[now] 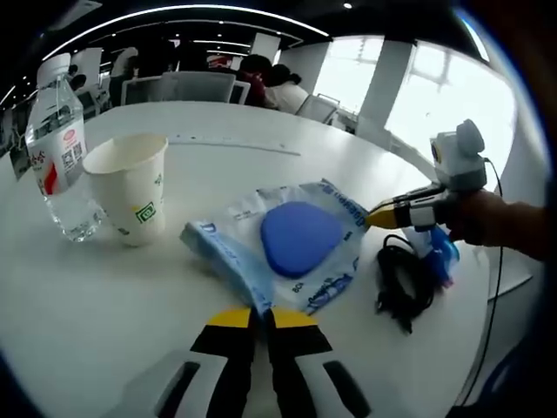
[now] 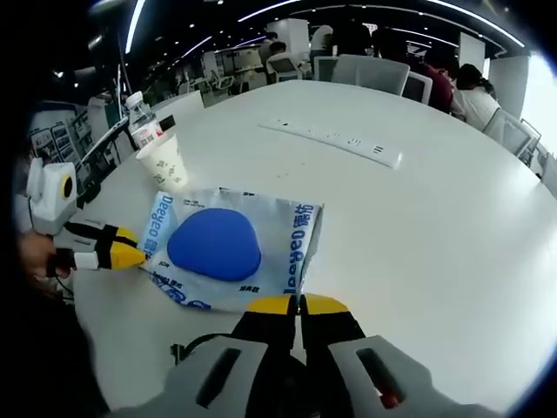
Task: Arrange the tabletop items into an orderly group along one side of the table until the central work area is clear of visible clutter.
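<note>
Left gripper view: left gripper [image 1: 260, 315] pinching packet [image 1: 287, 244] corner, grip point hidden | right gripper [image 2: 298, 303] pressed on its opposite edge | cup [image 1: 130, 187] beside bottle [image 1: 59, 139] | black cable [image 1: 402, 277] partly hidden.

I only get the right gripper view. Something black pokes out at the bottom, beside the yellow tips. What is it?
Observer: In the left gripper view it is a bundle of black cable, lying on the table just past the blue-and-white packet.
Visitor: And the paper cup, is anything in it?
Observer: The left gripper view looks down past the rim of the cup; what shows of the inside looks empty.
Visitor: Is anything printed on it?
Observer: Yes, a small green mark low on its side.
</note>
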`<state>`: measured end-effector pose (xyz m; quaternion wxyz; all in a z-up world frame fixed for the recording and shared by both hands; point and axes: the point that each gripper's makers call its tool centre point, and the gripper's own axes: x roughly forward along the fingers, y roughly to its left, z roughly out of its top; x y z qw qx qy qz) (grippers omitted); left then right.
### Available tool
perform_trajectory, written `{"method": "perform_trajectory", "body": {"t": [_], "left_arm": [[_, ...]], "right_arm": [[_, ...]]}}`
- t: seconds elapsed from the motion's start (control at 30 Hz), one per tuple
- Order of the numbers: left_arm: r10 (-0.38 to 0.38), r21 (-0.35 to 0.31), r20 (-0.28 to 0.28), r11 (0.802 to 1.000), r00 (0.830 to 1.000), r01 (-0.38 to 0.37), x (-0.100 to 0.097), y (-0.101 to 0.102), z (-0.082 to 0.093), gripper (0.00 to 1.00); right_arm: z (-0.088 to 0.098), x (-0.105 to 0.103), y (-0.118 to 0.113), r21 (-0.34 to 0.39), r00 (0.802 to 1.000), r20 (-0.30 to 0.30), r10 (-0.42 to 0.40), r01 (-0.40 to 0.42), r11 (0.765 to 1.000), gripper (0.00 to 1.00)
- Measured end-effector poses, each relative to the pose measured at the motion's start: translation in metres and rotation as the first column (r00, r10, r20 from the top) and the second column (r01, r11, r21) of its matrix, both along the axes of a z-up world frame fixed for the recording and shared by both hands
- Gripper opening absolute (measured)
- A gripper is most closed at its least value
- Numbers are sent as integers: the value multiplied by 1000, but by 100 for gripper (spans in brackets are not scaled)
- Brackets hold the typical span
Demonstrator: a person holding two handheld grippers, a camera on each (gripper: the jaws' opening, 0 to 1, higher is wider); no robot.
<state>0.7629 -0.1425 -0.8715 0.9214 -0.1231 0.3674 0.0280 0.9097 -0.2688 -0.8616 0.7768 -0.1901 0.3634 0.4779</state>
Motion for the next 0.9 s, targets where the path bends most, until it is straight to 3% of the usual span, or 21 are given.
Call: {"method": "perform_trajectory", "body": {"t": [0.3, 0.6, 0.9], "left_arm": [[-21, 20, 23, 1000, 1000, 20, 6, 4, 10, 0], [-53, 55, 66, 997, 996, 49, 18, 12, 36, 0], [-113, 84, 61, 991, 992, 108, 28, 26, 41, 0]], "right_arm": [[9, 1, -2, -7, 999, 38, 12, -12, 1000, 0], [28, 2, -3, 27, 997, 78, -22, 20, 999, 0], [37, -7, -6, 52, 993, 82, -83, 78, 996, 0]]}}
